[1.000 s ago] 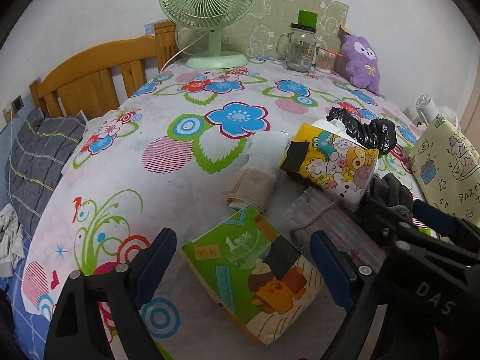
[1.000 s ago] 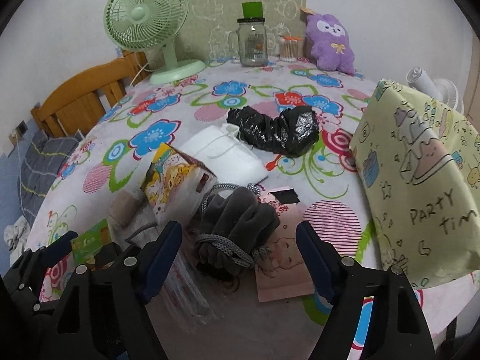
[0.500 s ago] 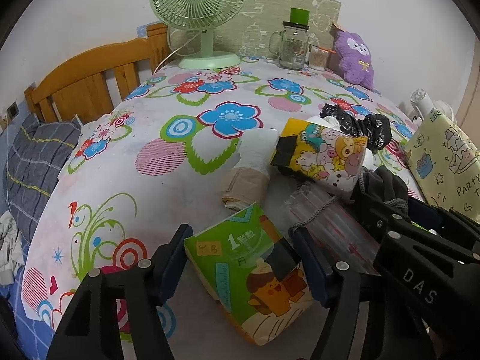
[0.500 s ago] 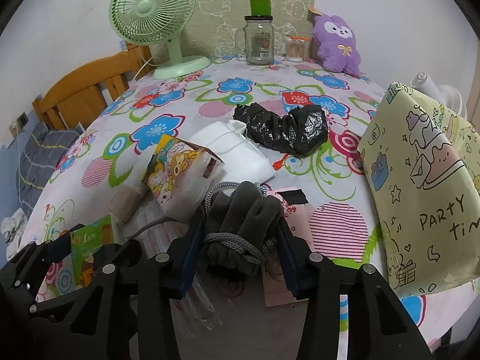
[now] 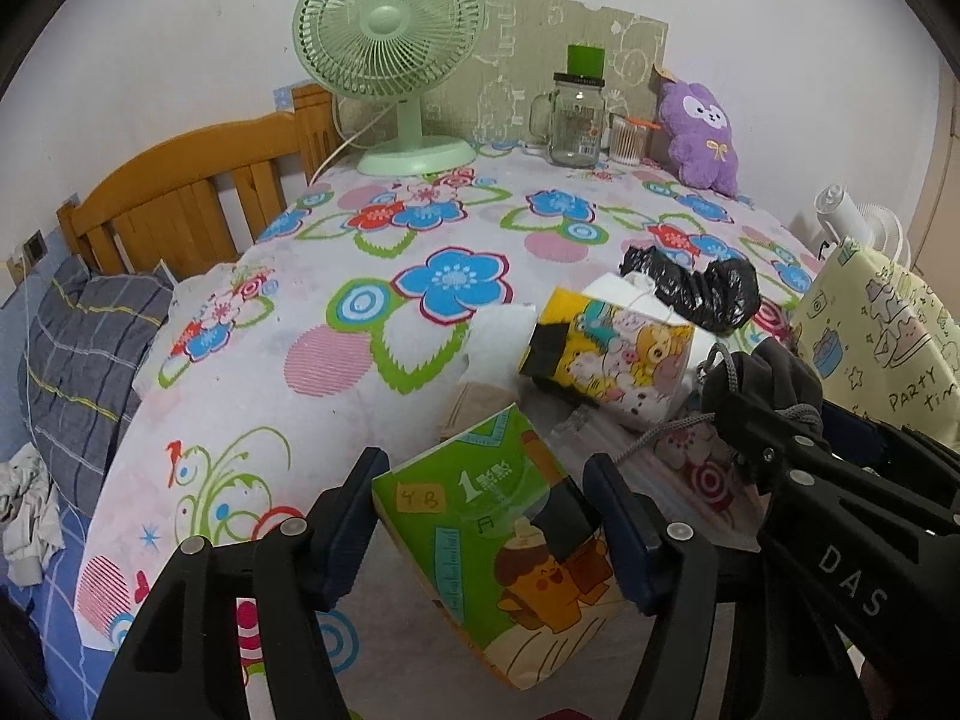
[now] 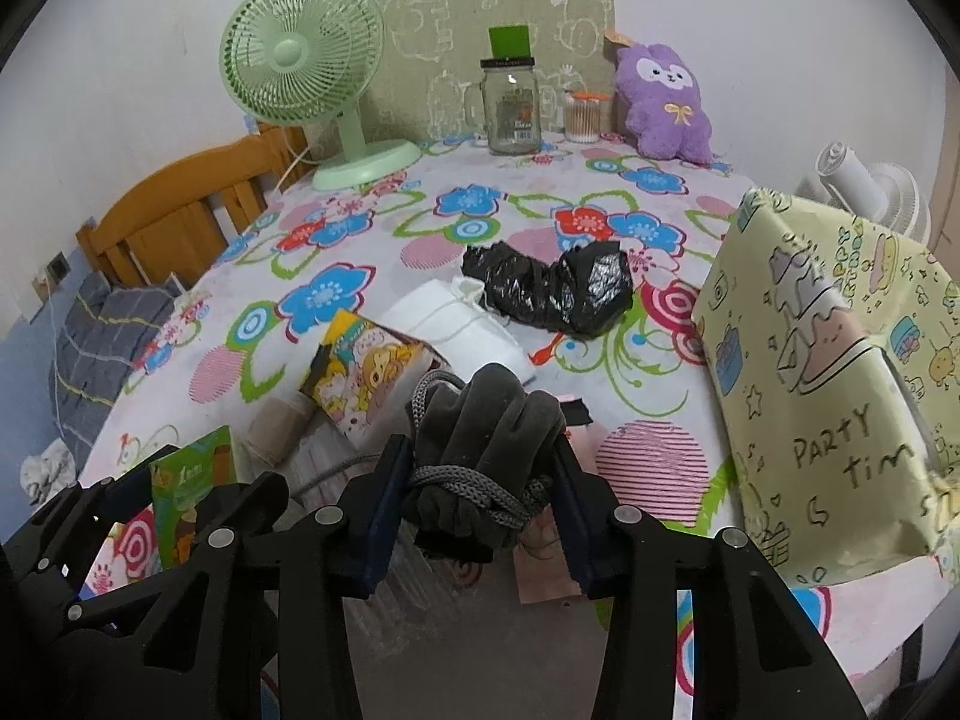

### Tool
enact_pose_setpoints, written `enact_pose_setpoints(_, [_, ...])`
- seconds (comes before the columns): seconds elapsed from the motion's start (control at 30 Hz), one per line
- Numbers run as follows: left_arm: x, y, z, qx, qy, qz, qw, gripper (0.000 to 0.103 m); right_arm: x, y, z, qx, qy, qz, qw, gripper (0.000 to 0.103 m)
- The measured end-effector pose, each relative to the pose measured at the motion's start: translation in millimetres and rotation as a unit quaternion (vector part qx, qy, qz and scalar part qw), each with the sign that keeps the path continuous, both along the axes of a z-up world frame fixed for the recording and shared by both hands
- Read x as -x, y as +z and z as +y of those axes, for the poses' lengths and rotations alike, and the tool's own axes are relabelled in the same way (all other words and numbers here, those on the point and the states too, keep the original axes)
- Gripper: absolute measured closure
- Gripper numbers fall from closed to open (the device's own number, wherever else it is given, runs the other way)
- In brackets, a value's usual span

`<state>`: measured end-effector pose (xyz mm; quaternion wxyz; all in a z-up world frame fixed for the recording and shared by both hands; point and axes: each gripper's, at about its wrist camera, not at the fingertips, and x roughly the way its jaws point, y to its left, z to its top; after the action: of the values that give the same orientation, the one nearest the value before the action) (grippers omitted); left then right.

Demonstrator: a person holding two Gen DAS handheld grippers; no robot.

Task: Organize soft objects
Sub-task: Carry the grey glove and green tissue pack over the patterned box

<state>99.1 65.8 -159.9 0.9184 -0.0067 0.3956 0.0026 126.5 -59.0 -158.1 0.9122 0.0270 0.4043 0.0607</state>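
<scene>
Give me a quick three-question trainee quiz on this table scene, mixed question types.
1. True or false: the right tool is closed on the dark grey glove bundle.
2. Which does the left tool squeeze? A) black plastic bag B) green tissue pack C) purple plush toy
3. Fill in: the glass mug jar stands between the green fan and the ____ plush toy.

Key: 1 true; 2 B; 3 purple.
</scene>
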Motion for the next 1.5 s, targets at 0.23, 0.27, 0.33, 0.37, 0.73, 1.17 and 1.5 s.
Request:
enact_pose_setpoints(0.23, [3,17,-6,-0.001,-0.003,-0.016,0.9999,0.034,7,17,-7,-0.004,-0.004,-0.019,1.000,0.055])
enact_pose_setpoints(0.27, [4,19,-7,-0.002,-0.004,-0.018,0.9998,0.034,7,20,-7,-0.004,-0.004,-0.021,1.000,0.055])
enact_pose_setpoints(0.33, [5,25,-9,-0.002,-0.006,-0.024,0.9997,0.034,10,26,-9,-0.002,-0.006,-0.029,1.000,0.055])
enact_pose_setpoints(0.37, [5,27,-10,-0.002,-0.007,-0.026,0.9996,0.034,10,28,-9,-0.002,-0.006,-0.031,0.999,0.055])
enact_pose_setpoints(0.73, [9,56,-22,0.002,-0.016,-0.055,0.9983,0.035,18,60,-22,-0.001,-0.010,-0.060,0.998,0.055])
enact_pose_setpoints(1.17, [13,90,-49,0.003,-0.037,-0.092,0.9950,0.035,28,98,-48,0.002,-0.017,-0.093,0.995,0.055])
enact_pose_setpoints(1.5, [8,106,-81,-0.002,-0.059,-0.106,0.9927,0.035,34,113,-78,0.000,-0.029,-0.110,0.993,0.055])
